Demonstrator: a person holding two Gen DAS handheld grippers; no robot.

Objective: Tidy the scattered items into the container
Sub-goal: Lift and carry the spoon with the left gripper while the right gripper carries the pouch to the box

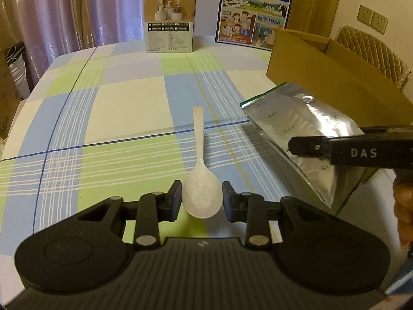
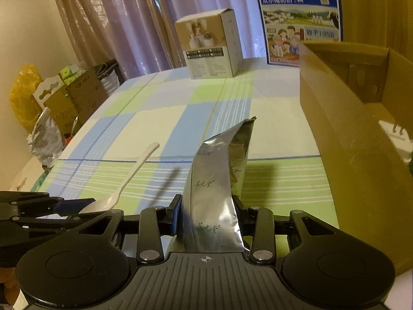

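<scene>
Left hand-held gripper [image 1: 201, 201] is clenched on the bowl of a white spoon [image 1: 200, 160], handle sticking forward over the checked table [image 1: 124, 103]; in the right wrist view the spoon [image 2: 129, 180] hangs clear of the cloth, casting a shadow. Right hand-held gripper [image 2: 207, 213] is grasping a silver foil pouch [image 2: 214, 193] by its lower end, pads pressing both faces; in the left wrist view the pouch [image 1: 296, 126] is off the table, its green zip edge pointing toward the cardboard box [image 1: 322, 72].

The open cardboard box sits on the table's right side, just beside the pouch; something white lies inside it, too little visible to name. Two printed cartons, a small product box [image 1: 170, 20] and a blue milk carton [image 1: 255, 10], stand at the far table edge, well apart from both grippers.

Handling judgement: spoon looks light, rigid, smooth plastic; a grip across the rounded bowl may slip or pivot, the neck would hold steadier. Pouch looks soft, crinkly, slick foil, contents shiftable; held low it droops and could slide out, so a pinch near the stiffer sealed edge seems safer. Both items probably just need carrying over the box wall and releasing.
</scene>
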